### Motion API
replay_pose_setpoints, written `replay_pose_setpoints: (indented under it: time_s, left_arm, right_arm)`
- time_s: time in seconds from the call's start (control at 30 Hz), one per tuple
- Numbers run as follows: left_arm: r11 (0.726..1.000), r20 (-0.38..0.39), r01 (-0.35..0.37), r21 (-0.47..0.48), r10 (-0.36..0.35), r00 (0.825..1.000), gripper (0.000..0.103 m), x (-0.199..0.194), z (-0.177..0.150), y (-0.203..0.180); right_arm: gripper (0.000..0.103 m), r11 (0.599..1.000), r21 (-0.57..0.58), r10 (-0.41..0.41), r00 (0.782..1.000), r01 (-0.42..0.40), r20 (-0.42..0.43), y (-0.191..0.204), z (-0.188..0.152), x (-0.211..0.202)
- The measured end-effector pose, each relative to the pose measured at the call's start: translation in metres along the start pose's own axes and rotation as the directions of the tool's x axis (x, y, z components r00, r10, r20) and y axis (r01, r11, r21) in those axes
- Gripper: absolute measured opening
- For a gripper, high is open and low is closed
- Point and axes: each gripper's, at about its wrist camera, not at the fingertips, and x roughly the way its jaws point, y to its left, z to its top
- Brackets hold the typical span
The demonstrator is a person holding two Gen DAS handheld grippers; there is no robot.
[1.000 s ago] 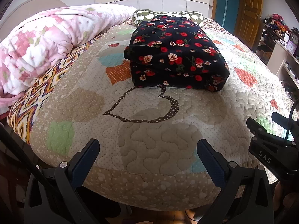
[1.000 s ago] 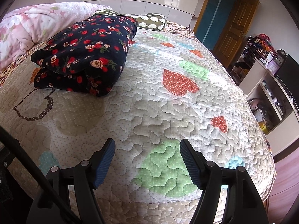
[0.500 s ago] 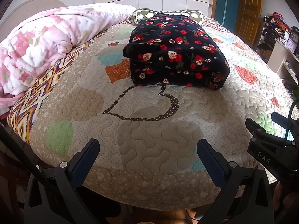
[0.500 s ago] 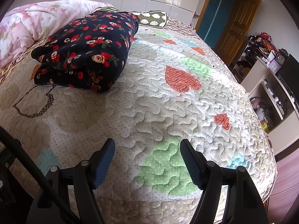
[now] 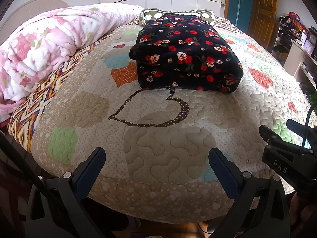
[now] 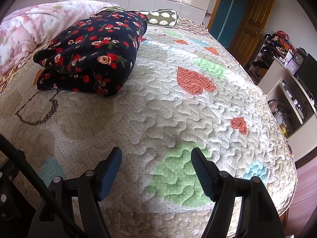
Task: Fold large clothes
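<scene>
A dark floral garment [image 5: 184, 53] lies folded in a thick rectangle on the quilted bed [image 5: 158, 142], toward the head end; in the right wrist view it [image 6: 93, 53] sits at the upper left. My left gripper [image 5: 157, 158] is open and empty over the foot edge of the bed, well short of the garment. My right gripper [image 6: 156, 158] is open and empty over the foot edge, to the right of the garment. The right gripper's body [image 5: 287, 150] shows at the right edge of the left wrist view.
A rolled pink floral duvet [image 5: 49, 45] lies along the bed's left side. A green patterned pillow [image 6: 162, 17] sits behind the garment. Shelves with clutter [image 6: 287, 75] stand to the right of the bed, a wooden door [image 6: 247, 27] beyond.
Both grippers stay open and nearly still. The views shift only slightly; the folded garment has not moved.
</scene>
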Motion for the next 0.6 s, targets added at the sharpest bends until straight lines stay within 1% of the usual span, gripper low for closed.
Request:
replay_pose_setpoints:
  time_s: [0.6]
  left_arm:
    - [1.000,-0.014,0.020,0.019,-0.020,1.000,0.103,0.0018,-0.0026,-0.0040]
  right_arm:
    - [0.076,1.000,0.007,0.007,1.000,-0.007,-0.009,0.0018,-0.0009,0.0023]
